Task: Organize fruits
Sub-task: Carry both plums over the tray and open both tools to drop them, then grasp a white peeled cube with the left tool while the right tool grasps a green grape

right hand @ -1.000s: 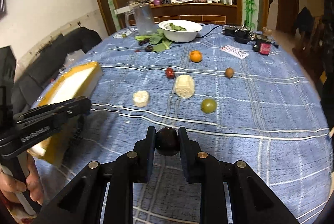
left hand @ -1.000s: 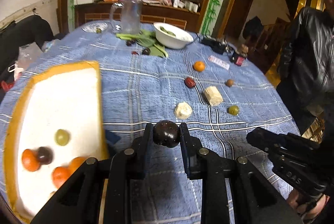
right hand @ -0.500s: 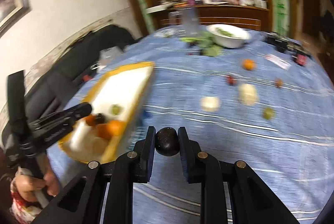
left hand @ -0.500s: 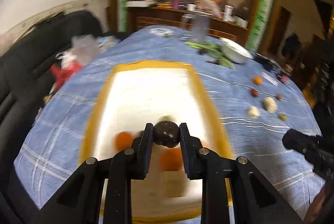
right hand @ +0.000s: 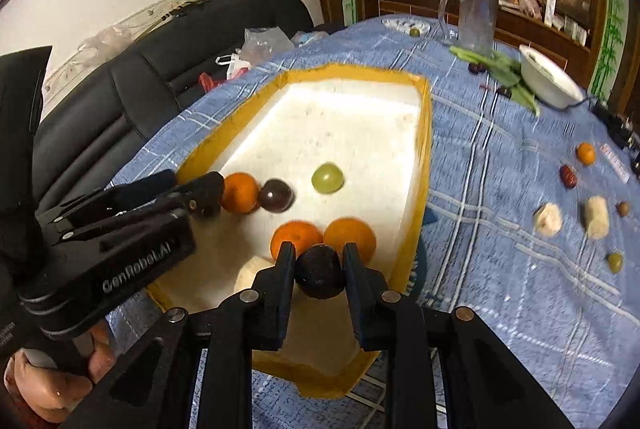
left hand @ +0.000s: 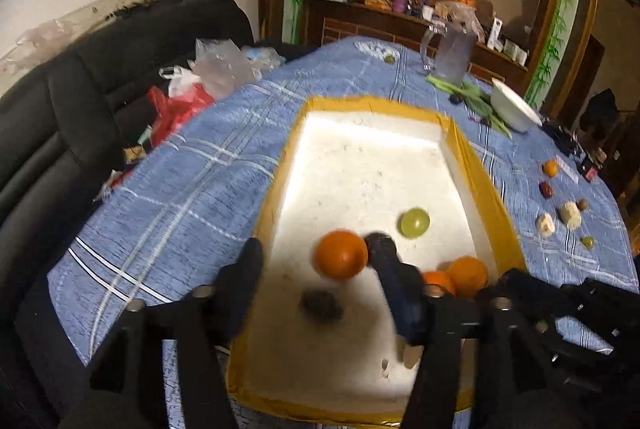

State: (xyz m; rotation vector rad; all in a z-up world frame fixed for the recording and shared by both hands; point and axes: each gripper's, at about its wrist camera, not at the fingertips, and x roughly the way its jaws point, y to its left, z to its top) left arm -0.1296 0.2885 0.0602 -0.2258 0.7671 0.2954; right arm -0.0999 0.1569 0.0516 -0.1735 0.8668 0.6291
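Fruit going into the tray

Left tongs (left hand: pixel 320 269) gape, plum (left hand: pixel 321 305) dropped in tray (left hand: pixel 496 213); right tongs (right hand: pixel 319 261) clamp another plum (right hand: pixel 320 271) above.

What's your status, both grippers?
Left gripper open over tray, loose dark fruit beneath. Right gripper shut on held dark fruit, over tray. Two oranges close ahead.

A: Tray (right hand: pixel 423 133) contents?
B: Three oranges (right hand: pixel 239 192), one green grape (right hand: pixel 327 178), two dark plums (right hand: pixel 275 195) and a pale piece (right hand: pixel 250 271).
A: Remaining?
B: Orange (right hand: pixel 585 153), banana pieces (right hand: pixel 596 217) and small fruits on tabletop (right hand: pixel 500 229).
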